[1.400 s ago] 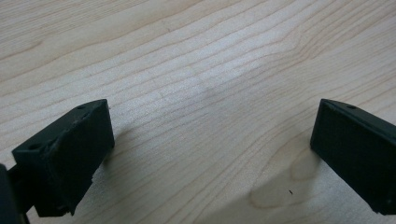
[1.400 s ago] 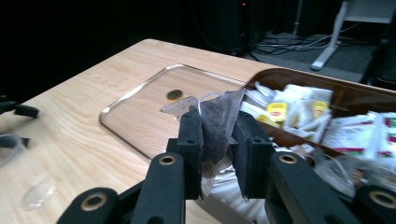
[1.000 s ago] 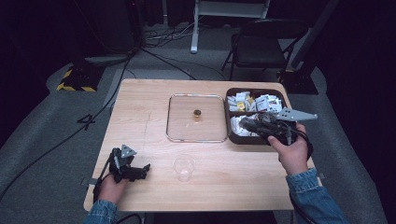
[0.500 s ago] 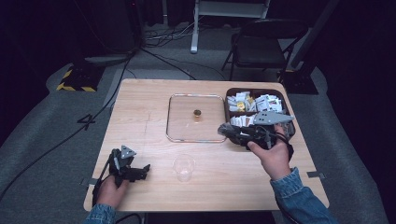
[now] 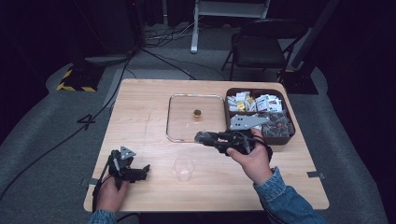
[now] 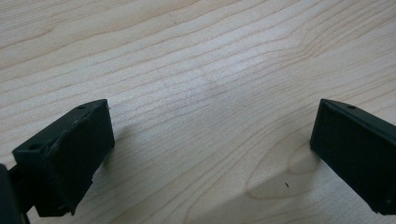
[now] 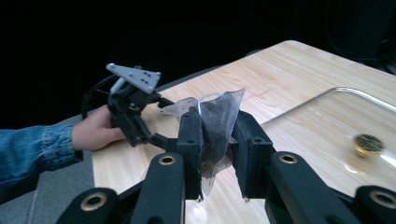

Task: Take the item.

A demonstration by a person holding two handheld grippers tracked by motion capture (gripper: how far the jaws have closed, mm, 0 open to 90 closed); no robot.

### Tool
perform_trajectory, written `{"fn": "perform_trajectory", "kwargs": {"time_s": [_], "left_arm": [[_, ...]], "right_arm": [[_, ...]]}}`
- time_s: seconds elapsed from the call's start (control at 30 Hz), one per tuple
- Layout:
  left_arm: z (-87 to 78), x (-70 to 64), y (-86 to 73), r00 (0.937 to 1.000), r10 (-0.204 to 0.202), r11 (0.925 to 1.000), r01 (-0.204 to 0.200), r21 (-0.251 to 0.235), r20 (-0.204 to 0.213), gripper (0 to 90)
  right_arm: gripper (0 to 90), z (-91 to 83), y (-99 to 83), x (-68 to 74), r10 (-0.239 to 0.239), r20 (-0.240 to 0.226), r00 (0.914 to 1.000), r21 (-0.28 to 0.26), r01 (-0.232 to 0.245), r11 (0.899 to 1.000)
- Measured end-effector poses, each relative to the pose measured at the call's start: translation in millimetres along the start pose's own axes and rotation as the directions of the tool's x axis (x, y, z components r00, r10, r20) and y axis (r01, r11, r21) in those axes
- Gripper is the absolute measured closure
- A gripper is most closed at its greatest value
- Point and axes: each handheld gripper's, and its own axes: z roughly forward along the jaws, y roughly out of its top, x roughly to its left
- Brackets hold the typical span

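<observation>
The right gripper (image 7: 215, 140) pinches a tea bag (image 7: 215, 122) near the table's (image 5: 140, 116) middle; the left gripper (image 6: 210, 154) gapes wide, empty, at its near left corner.

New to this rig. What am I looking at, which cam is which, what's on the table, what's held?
No robot: a person holds a handheld two-jaw gripper in each hand. The high view looks down on the wooden table. Each gripper view rides on its gripper, looking along its black jaws.

On the table: a glass lid with a gold knob, a dark box of packets and a clear plastic cup.

The right gripper pinches a mesh tea bag above the table. The left gripper sits open at the table's near-left, holding nothing.
</observation>
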Motion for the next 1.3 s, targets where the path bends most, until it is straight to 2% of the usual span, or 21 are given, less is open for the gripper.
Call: {"fn": "perform_trajectory", "kwargs": {"time_s": [0.17, 0.37, 0.57, 0.73, 0.87, 1.3], "left_arm": [[-0.4, -0.2, -0.4, 1.0000, -0.001, 1.0000, 0.001, -0.001, -0.003, 0.0], [-0.4, -0.1, -0.4, 1.0000, -0.001, 1.0000, 0.001, -0.001, -0.003, 0.0], [0.0, 0.0, 0.1, 1.0000, -0.001, 1.0000, 0.001, 0.000, 0.000, 0.0], [0.2, 0.0, 0.4, 1.0000, 0.000, 1.0000, 0.000, 0.000, -0.001, 0.0], [0.3, 0.0, 0.4, 1.0000, -0.001, 1.0000, 0.001, 0.001, 0.001, 0.0], [0.3, 0.0, 0.4, 1.0000, 0.000, 1.0000, 0.000, 0.000, 0.000, 0.0]], "right_arm": [[74.6, 11.5, 0.5, 8.9, -0.005, -0.037, 0.9993, 0.002, 0.005, 1.000], [74.6, 21.9, -2.7, 13.5, -0.007, -0.055, 0.9985, 0.020, 0.008, 1.000], [74.5, 32.6, -16.6, 19.3, 0.022, -0.077, 0.9968, 0.028, -0.020, 0.999], [74.5, 40.2, -27.2, 21.5, 0.031, -0.080, 0.9963, 0.047, -0.027, 0.999], [74.4, 49.5, -37.0, 25.1, 0.029, -0.085, 0.9959, 0.084, -0.022, 0.996], [73.8, 61.9, -48.3, 30.1, 0.004, -0.078, 0.9969, 0.131, 0.006, 0.991]]}}
